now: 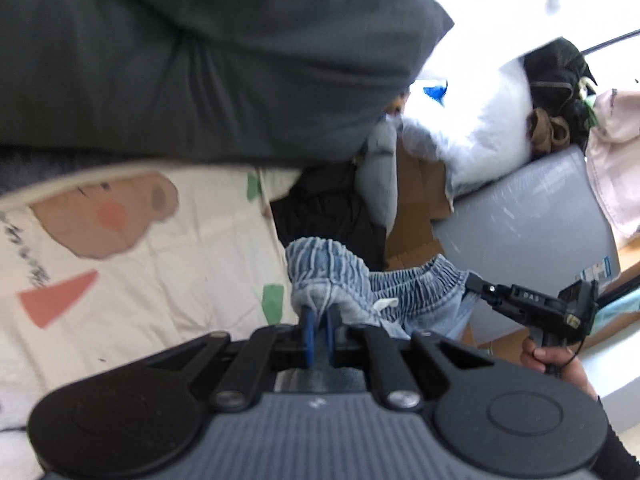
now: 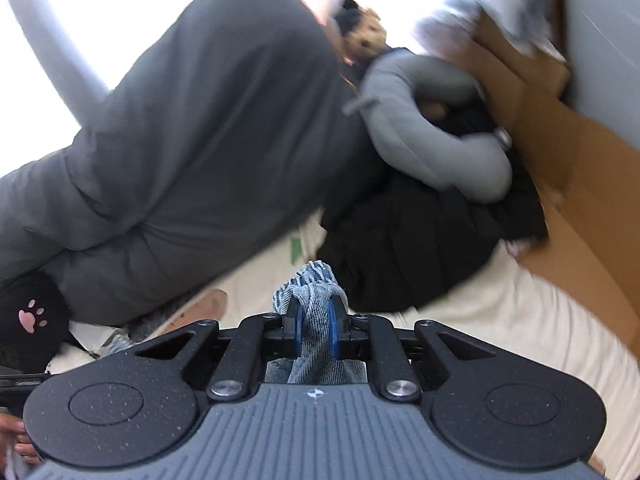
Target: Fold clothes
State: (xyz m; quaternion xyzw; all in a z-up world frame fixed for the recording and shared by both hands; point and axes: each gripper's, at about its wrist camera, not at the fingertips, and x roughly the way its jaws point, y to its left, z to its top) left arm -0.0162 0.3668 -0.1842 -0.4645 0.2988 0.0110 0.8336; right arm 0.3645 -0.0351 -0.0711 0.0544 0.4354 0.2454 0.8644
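Observation:
A light blue denim garment with a gathered elastic waistband hangs in the air between my two grippers above the bed. My left gripper is shut on one end of the waistband. My right gripper shows at the right of the left wrist view, pinching the other end. In the right wrist view my right gripper is shut on bunched denim that runs down between its blue pads. Most of the garment hangs below, out of sight.
A cream bedsheet with coloured shapes lies below. A large dark grey pillow lies behind, with a grey neck pillow, black clothes, a plush toy and cardboard to the right. White bedding and a grey panel stand beyond.

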